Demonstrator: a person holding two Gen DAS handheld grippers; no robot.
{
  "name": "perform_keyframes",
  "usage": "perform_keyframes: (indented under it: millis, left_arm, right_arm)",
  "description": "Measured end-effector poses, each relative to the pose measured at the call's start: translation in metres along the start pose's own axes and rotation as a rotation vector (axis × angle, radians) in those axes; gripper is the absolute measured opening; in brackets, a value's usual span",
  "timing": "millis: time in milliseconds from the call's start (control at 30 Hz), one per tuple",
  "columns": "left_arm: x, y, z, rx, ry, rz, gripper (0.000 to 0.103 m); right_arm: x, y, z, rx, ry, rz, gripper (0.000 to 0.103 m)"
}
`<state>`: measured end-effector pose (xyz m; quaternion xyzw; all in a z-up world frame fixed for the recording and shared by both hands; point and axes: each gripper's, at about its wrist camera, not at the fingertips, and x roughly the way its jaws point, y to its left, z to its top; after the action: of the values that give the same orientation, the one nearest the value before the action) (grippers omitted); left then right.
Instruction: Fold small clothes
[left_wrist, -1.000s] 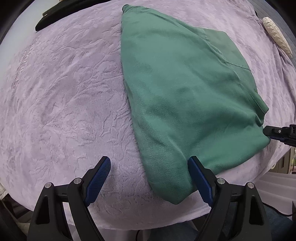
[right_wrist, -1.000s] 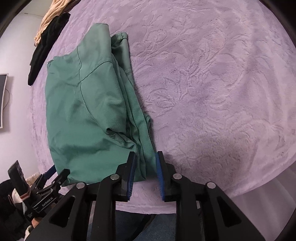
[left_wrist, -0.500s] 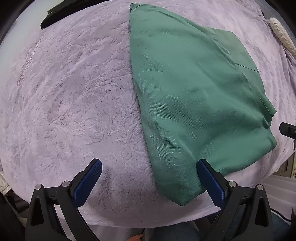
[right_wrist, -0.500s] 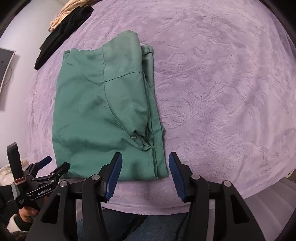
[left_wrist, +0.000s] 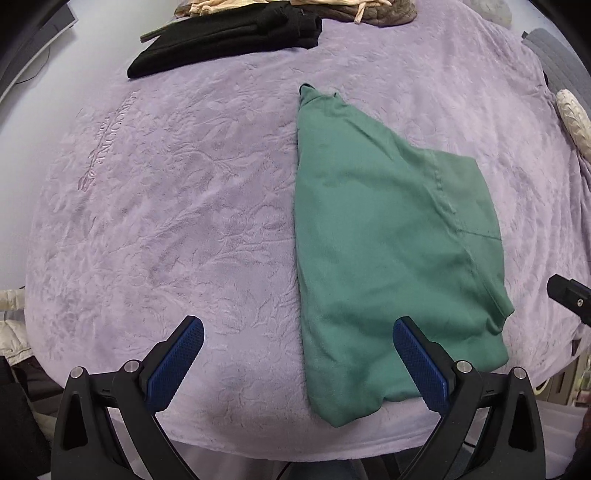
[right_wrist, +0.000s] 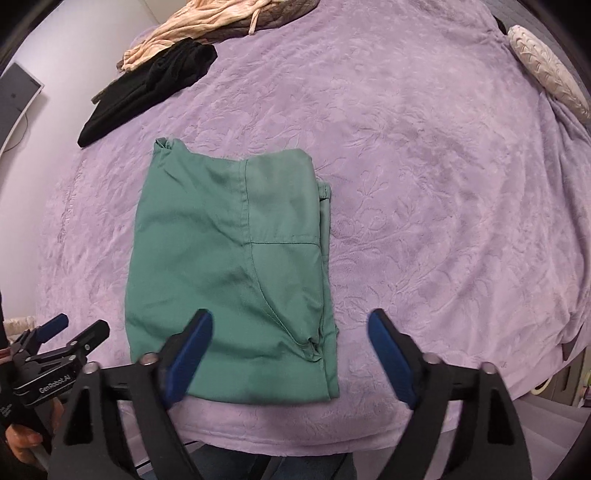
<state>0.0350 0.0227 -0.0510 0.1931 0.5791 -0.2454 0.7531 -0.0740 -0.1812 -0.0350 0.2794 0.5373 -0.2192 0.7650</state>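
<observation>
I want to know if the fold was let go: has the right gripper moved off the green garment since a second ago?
Yes. The right gripper has lifted up and back: the green garment and purple blanket look smaller and farther, and its jaws are opening with nothing pinched.

The folded garment (right_wrist: 236, 273) lies on the blanket (right_wrist: 424, 221) near its front edge, below my two claws. Behind it to the left lies a dark garment (right_wrist: 147, 88), a pale one (right_wrist: 192, 33) behind that; a cushion (right_wrist: 546, 74) sits far right.
</observation>
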Motion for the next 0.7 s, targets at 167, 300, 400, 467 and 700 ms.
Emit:
perform_keyframes:
  millis: [167,300,400,467,700]
  left_arm:
    - [-0.011,0.000,0.002,-0.028,-0.020,-0.010,0.102]
    - [-0.013,0.000,0.001,-0.025,-0.021,-0.009,0.102]
    - [-0.013,-0.001,0.001,-0.022,-0.026,-0.003,0.102]
    - [-0.014,-0.002,0.001,-0.019,-0.025,0.000,0.102]
    - [-0.015,-0.007,0.000,-0.001,-0.027,0.012,0.102]
  right_arm:
    - [-0.005,0.007,0.002,-0.011,-0.017,-0.016,0.103]
    - [-0.006,0.008,0.002,-0.007,-0.014,-0.018,0.103]
    - [-0.005,0.009,0.001,0.001,-0.013,-0.017,0.103]
    - [-0.004,0.009,0.001,0.005,-0.009,-0.021,0.103]
    - [-0.006,0.007,0.003,-0.003,-0.013,-0.047,0.103]
